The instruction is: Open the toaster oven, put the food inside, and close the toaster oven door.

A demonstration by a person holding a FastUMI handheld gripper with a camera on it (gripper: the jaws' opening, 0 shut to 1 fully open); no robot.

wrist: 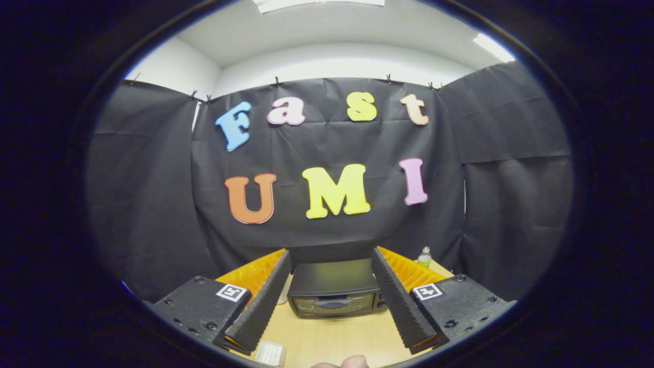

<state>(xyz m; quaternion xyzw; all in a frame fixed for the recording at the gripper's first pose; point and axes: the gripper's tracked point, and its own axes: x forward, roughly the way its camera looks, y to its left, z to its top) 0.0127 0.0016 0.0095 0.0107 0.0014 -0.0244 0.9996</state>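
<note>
Gripper (331,301) jaws spread wide, holding nothing. Toaster oven (334,289) sits on the table (332,340) just ahead, framed between the fingers; bare tabletop in front. Dark box, door closed.

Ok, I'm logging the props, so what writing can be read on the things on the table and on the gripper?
Black toaster oven, beyond the gripper's open fingers: front-panel marks too small to read.
Small clear bottle on the light wooden table: label too small to read.
Square black-and-white tags on the gripper: patterns, no words.
Flat white item on the table: blurred.
No text here is legible.
</note>
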